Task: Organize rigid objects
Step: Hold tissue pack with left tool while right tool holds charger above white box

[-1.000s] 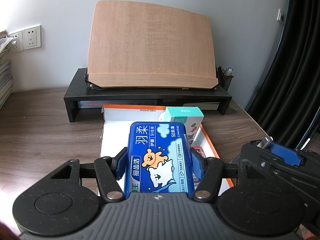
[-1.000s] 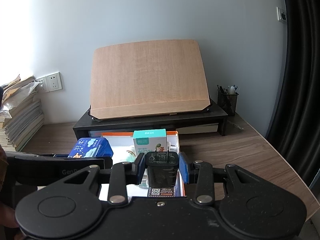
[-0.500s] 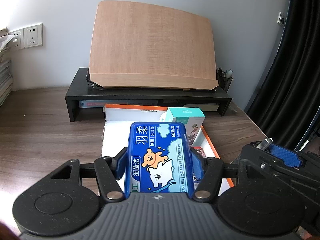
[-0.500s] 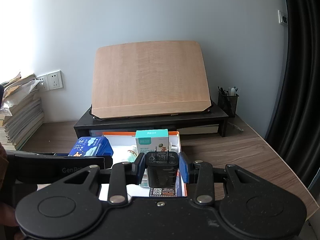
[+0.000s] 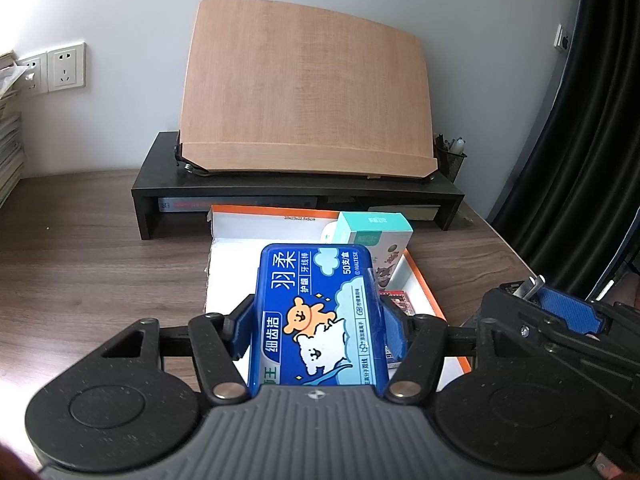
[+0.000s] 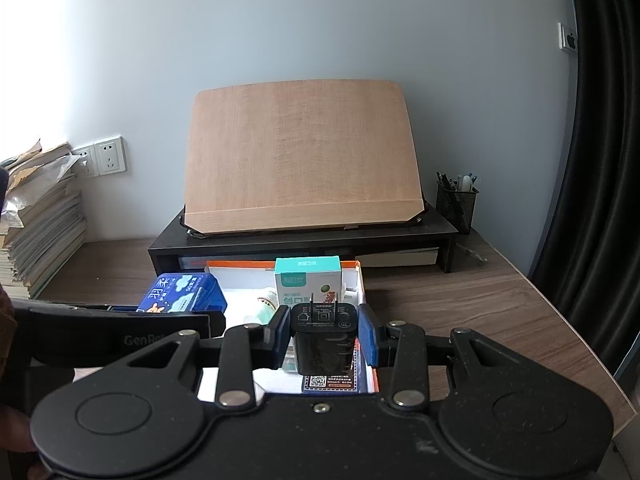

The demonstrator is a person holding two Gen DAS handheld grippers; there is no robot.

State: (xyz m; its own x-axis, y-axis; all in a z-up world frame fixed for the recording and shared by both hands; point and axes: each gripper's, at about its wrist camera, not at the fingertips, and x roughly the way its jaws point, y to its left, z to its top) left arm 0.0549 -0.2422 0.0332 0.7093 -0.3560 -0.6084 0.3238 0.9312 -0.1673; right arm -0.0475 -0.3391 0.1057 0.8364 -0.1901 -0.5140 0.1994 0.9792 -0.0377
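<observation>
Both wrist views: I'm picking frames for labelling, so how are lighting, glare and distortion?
Left wrist view: sharp, print on the blue box readable, wall blown out top left, board edges bowed by fisheye. Right wrist view: sharp too, same glare top left, black charger dark but its markings show, curtain nearly featureless.

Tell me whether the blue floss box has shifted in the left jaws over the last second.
No. The blue floss box sits clamped as before, still overlapping the teal carton the same way.

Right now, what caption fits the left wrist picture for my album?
Left hand-held gripper holding a blue floss-pick box above an orange-rimmed white tray on a wooden desk.
</observation>
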